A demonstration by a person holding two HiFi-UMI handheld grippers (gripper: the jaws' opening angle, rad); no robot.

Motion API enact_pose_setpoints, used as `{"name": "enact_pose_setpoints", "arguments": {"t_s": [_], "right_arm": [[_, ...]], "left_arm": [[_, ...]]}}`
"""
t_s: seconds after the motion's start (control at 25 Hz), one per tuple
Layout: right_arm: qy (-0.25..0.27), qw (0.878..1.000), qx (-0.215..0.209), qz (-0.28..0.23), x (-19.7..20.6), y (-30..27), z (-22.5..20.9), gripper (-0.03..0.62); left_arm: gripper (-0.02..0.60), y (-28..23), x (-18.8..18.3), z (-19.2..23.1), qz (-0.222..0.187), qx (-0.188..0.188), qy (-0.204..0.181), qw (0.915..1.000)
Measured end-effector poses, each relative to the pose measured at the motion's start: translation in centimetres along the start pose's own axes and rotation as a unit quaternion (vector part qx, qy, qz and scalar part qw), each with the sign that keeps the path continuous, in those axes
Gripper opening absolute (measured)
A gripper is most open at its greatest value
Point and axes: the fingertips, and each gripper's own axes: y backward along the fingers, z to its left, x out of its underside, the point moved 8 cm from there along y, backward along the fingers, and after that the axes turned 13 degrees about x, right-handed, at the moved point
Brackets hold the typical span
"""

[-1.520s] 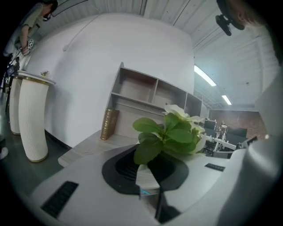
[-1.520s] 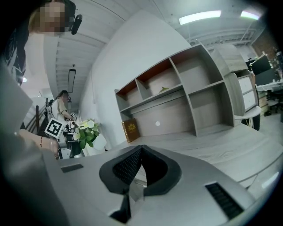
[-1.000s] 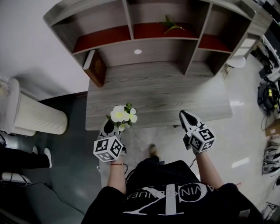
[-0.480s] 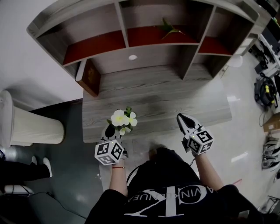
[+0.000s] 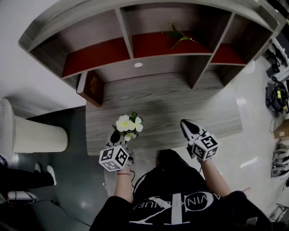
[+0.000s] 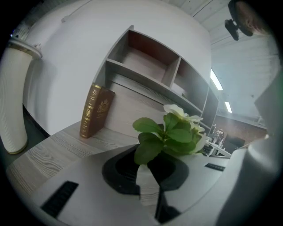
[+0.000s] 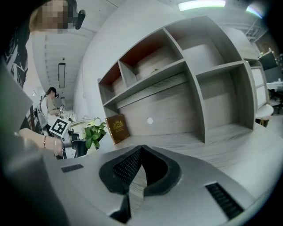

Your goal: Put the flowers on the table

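At the table (image 5: 180,103) edge, my left gripper (image 5: 118,135) pinches the flowers (image 5: 128,123), likely light and crushable, low by the stems, while my right gripper (image 5: 188,127) is closed on nothing.

Brown book (image 5: 92,86) stands under the shelf unit (image 5: 162,64) (gold-printed spine), green sprig (image 5: 178,34) in its middle compartment, ribbed white cylinder (image 5: 38,133) off left.

Soft, even indoor light. Ceiling lamps (image 7: 199,5) glare white above the shelf unit (image 7: 177,79), and its shade dims the table (image 5: 162,108) just below it. Pale reflections lie on the floor (image 5: 241,101) to its right. Wide-angle distortion bows its boards, the corners go black, and the near foreground is blurred.
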Motion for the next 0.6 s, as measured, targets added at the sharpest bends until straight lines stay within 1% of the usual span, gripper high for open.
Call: {"name": "enact_pose_setpoints", "arguments": {"t_s": [0.2, 0.48, 0.6], "right_arm": [[0.015, 1.0, -0.005, 0.009, -0.9, -2.5, -0.4, 0.011], [0.0, 1.0, -0.016, 0.021, -1.0, -4.4, -1.0, 0.011], [0.005, 0.999, -0.018, 0.033, -0.7, -5.2, -1.2, 0.011]], "left_arm": [[0.044, -2.3, 0.2, 1.1, 0.006, -0.001, 0.021, 0.9998], [0.043, -5.1, 1.0, 2.4, 0.012, -0.005, 0.049, 0.9987], [0.043, -6.2, 1.6, 3.1, 0.014, -0.007, 0.063, 0.9979]]}}
